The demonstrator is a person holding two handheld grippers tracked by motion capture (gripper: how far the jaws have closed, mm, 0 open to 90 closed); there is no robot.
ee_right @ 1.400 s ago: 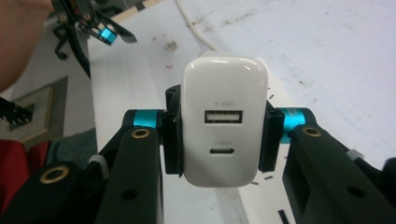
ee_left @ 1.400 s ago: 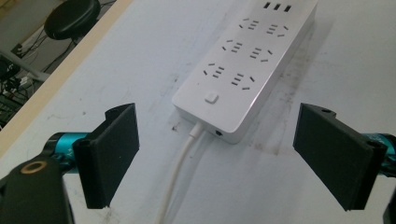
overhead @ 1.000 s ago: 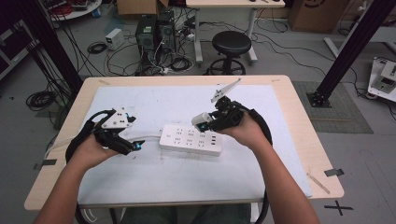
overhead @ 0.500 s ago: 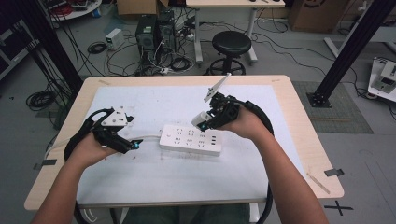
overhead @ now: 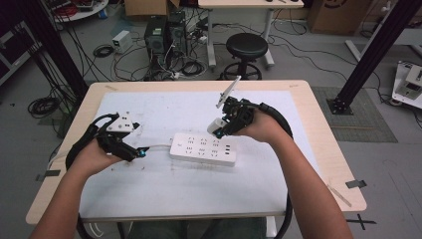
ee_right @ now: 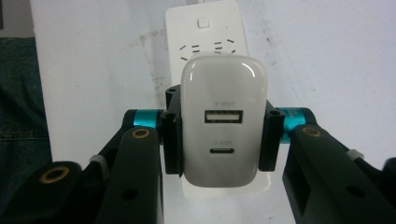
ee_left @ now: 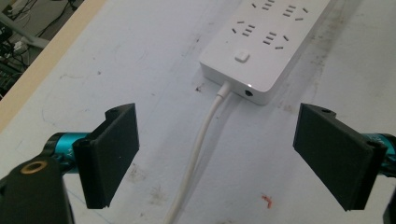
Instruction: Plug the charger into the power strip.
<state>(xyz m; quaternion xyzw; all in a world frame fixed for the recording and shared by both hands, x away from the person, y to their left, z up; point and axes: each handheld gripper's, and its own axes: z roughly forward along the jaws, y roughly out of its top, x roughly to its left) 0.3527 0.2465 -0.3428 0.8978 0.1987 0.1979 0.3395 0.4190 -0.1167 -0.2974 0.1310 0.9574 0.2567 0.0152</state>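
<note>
A white power strip (overhead: 203, 149) lies on the white table cover (overhead: 164, 191), its cable (ee_left: 201, 140) running toward my left gripper. My right gripper (overhead: 222, 124) hovers over the strip's right end, shut on a white USB charger (ee_right: 224, 119) whose two ports face the camera. Under the charger the power strip (ee_right: 205, 30) shows its sockets and button. My left gripper (overhead: 141, 149) rests left of the strip, and its open jaws straddle the cable near the power strip (ee_left: 266, 42).
The wooden table edge (overhead: 343, 159) frames the cover. On the floor beyond the table stand a black stool (overhead: 244, 50), computer towers (overhead: 166, 35) and tangled cables. A black frame post (overhead: 370, 55) rises at the right.
The right gripper with the charger has lifted and tilted slightly above the strip's right end. The left gripper has stayed in place.
</note>
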